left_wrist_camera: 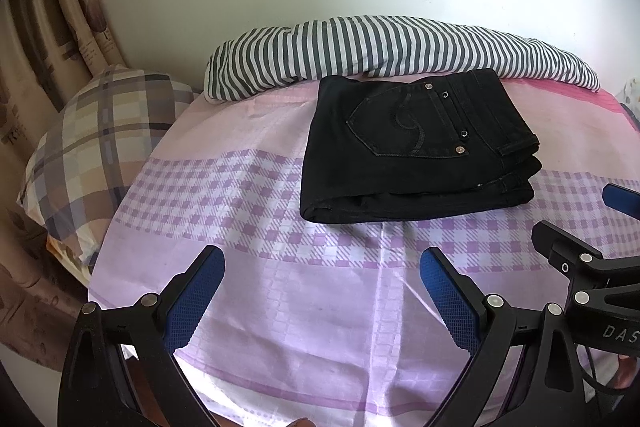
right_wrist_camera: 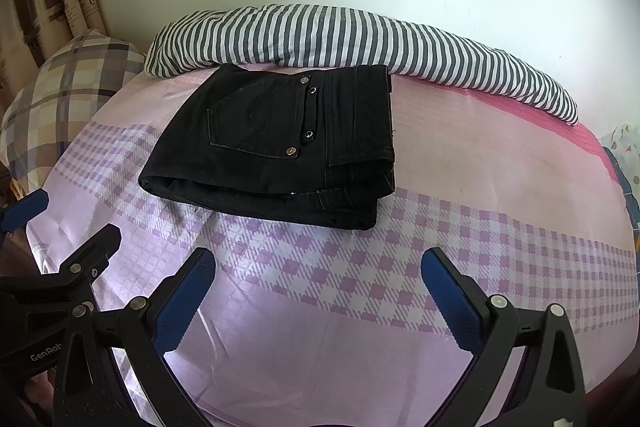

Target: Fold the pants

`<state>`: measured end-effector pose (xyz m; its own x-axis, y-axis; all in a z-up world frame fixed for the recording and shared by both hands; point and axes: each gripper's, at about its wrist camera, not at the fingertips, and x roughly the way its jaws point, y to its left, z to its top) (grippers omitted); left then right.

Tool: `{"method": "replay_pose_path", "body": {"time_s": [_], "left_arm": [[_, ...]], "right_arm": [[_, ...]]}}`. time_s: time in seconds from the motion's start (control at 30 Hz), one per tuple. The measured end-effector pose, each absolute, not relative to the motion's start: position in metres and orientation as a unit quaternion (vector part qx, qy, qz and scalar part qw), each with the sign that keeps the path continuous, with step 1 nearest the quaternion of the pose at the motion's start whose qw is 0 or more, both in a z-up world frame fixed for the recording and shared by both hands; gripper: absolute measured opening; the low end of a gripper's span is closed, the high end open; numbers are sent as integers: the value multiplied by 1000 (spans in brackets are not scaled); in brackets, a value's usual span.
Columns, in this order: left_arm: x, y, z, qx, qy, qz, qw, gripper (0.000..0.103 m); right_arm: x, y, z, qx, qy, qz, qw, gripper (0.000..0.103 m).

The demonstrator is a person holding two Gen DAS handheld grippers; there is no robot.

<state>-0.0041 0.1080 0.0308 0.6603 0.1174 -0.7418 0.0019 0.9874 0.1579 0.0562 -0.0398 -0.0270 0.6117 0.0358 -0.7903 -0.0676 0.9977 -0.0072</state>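
Black jeans (left_wrist_camera: 412,155) lie folded into a thick rectangle on the bed, back pocket up; they also show in the right wrist view (right_wrist_camera: 280,151). My left gripper (left_wrist_camera: 322,259) is open and empty, held over the sheet short of the jeans' near edge. My right gripper (right_wrist_camera: 318,261) is open and empty, also short of the jeans. The right gripper shows at the right edge of the left wrist view (left_wrist_camera: 576,223). The left gripper shows at the left edge of the right wrist view (right_wrist_camera: 72,219).
The bed has a pink and purple checked sheet (left_wrist_camera: 280,307). A grey-striped rolled quilt (left_wrist_camera: 380,51) lies behind the jeans along the white wall. A plaid pillow (left_wrist_camera: 92,147) sits at the left, curtains behind it. The bed's left edge drops off near the pillow.
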Motion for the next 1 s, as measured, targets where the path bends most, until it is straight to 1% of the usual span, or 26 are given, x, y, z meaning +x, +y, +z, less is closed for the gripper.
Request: {"method": "replay_pose_path", "body": {"time_s": [1.0], "left_arm": [[-2,110,27,68,420,36,904,98]], "right_arm": [[59,-45,-32,-11,447,25,894,102]]}}
